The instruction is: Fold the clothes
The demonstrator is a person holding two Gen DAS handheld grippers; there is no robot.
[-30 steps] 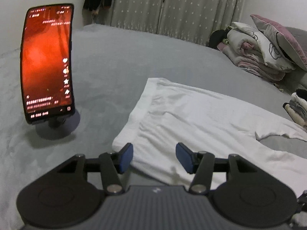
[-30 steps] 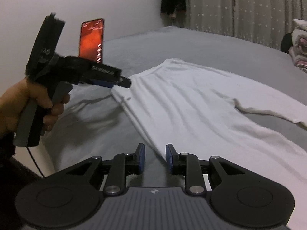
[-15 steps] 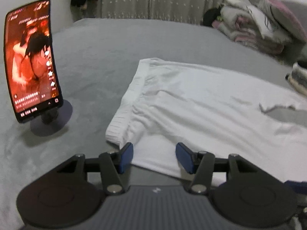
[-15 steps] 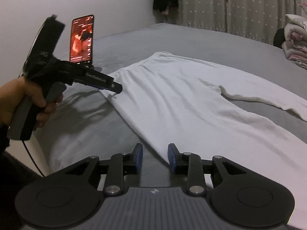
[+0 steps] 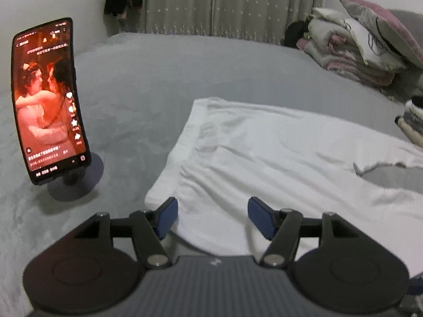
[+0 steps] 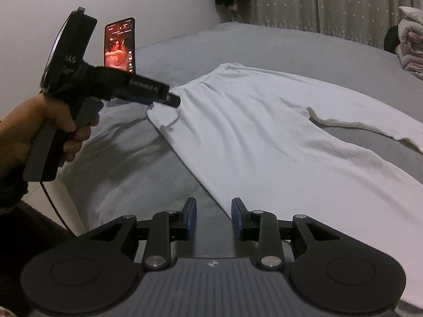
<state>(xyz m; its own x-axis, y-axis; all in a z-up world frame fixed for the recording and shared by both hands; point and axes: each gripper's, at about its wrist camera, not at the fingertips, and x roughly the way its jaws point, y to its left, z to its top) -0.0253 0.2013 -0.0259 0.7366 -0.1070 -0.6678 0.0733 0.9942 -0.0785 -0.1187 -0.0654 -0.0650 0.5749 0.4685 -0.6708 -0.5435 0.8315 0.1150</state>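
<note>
White trousers point(image 6: 264, 137) spread flat on grey bed point(image 5: 158, 79), filling centre and right of frame. Left gripper point(image 5: 211, 216) wide open, empty, over waistband corner at lower centre. Right gripper point(image 6: 213, 219) parted, empty, at trousers' near edge. Phone point(image 5: 47, 100) on stand, upper left.

A pair of white trousers point(image 5: 277, 158) lay spread nearly flat on a grey bed point(image 5: 158, 79). The ribbed waistband point(image 5: 182, 142) sat at the end nearest the bed's corner, with a thin drawstring point(image 6: 170, 125) curling from it. Soft creases ran lengthwise down the fabric. The two legs parted further along, leaving a wedge of grey bed between them; their cuffs probably lay beyond the edge of both views.
</note>
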